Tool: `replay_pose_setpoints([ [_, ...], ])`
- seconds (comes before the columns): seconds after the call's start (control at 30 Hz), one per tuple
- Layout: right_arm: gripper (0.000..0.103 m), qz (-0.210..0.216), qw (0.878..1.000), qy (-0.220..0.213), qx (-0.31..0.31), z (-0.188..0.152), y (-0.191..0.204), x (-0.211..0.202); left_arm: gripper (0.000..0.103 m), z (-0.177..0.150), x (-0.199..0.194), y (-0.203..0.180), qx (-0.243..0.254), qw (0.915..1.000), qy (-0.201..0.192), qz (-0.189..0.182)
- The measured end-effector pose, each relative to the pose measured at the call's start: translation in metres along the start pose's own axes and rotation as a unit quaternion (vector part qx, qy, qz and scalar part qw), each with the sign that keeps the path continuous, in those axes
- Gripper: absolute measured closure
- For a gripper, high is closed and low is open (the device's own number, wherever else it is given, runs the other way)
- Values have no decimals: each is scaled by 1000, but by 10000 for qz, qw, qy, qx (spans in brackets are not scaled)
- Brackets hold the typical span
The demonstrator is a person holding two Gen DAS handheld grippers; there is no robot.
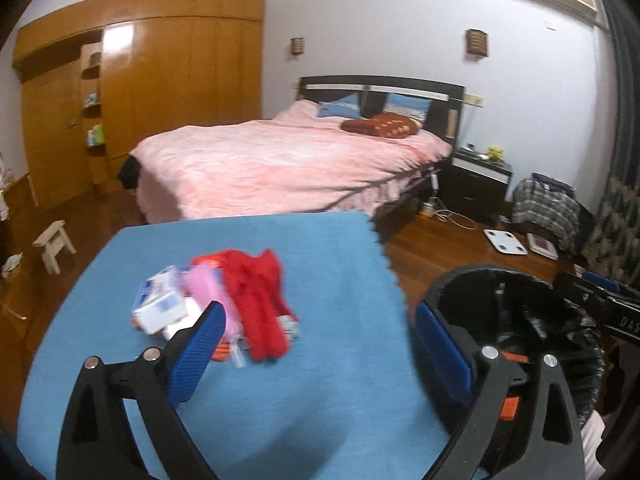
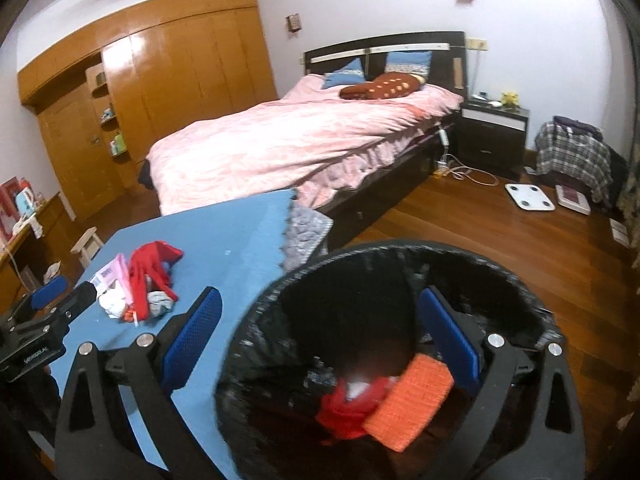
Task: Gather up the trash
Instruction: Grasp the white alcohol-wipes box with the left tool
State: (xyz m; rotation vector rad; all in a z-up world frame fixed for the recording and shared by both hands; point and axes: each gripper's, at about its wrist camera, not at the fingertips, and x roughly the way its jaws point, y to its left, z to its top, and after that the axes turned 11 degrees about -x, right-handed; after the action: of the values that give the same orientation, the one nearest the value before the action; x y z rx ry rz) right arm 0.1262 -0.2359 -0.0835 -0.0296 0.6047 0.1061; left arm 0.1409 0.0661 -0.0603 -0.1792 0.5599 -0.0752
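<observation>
Your left gripper (image 1: 314, 344) hangs over the blue table (image 1: 328, 248) with its jaws spread wide and nothing between the blue pads (image 1: 196, 354). Just ahead of it lies the pile of trash (image 1: 224, 308): a crumpled red wrapper (image 1: 256, 300), a pink packet (image 1: 208, 284) and a small white-and-blue box (image 1: 160, 306), all touching one another on the tabletop (the finer scraps underneath are too blurred to name).

Your right gripper (image 2: 320, 340) is held above the black-lined trash bin (image 2: 480, 276), which stands on the wooden floor (image 2: 500, 232) just beside the table's right edge. Its jaws are also spread wide, empty. Inside the bin sit an orange textured packet (image 2: 412, 400) and a red crumpled piece (image 2: 344, 412), touching each other at the bottom.

Beyond the table stands a bed with a pink cover (image 2: 288, 136).
</observation>
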Motion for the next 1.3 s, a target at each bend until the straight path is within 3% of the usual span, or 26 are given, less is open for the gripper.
replay_pose_setpoints([
  [0.33, 7, 511, 9980, -42, -362, 26, 64, 40, 9, 6, 7, 60, -232, 9967, -206, 746],
  [0.57, 7, 737, 9956, 30, -582, 35, 102, 74, 9, 8, 37, 104, -542, 9919, -124, 1139],
  [0.8, 7, 841, 9942, 150, -651, 38, 126, 109, 10, 11, 72, 129, -626, 9903, 28, 1244],
  [1.03, 7, 911, 9925, 265, -765, 38, 141, 134, 24, 16, 98, 145, -809, 9890, 236, 1216],
  [1.3, 7, 998, 9907, 307, -875, 42, 157, 154, 28, 9, 117, 161, -1048, 9865, 546, 1138],
])
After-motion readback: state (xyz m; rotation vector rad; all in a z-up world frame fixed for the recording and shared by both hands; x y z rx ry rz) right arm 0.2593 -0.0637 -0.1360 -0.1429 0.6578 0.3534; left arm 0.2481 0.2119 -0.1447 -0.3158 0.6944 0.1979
